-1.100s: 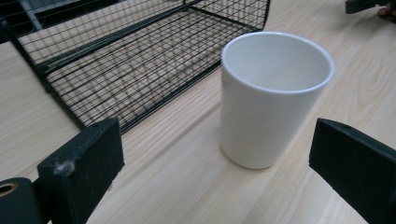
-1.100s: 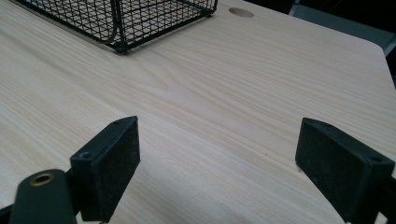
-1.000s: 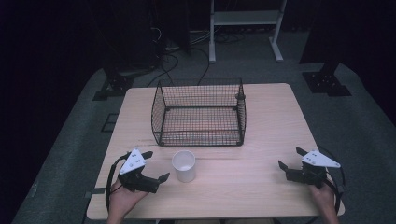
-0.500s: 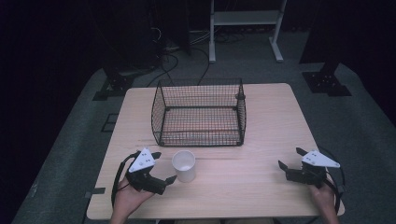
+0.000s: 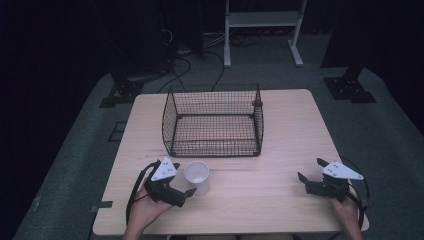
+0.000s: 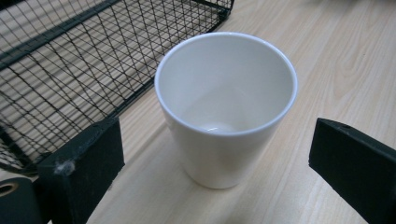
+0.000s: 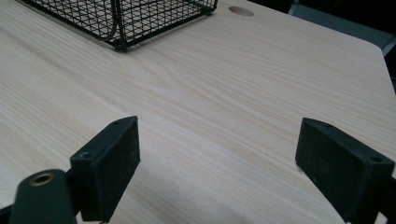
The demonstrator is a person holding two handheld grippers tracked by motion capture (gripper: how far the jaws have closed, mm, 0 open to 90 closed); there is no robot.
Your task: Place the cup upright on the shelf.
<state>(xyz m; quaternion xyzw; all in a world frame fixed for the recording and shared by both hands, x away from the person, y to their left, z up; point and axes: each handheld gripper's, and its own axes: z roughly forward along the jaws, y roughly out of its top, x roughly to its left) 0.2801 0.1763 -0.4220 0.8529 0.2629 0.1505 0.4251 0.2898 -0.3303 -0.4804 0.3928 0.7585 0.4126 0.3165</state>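
The left gripper [image 5: 181, 183] has closed in on the cup [image 5: 197, 177].

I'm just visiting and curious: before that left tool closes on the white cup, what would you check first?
1. Left gripper jaws open wider than the cup: ok.
2. Cup sits between the jaws: ok, one jaw on each side.
3. Cup upright and empty: ok.
4. Cup clear of the wire basket: ok, apart from it.
5. Right gripper out of the way: ok, open over bare table.
6. Jaws low enough for a firm hold: cannot tell.
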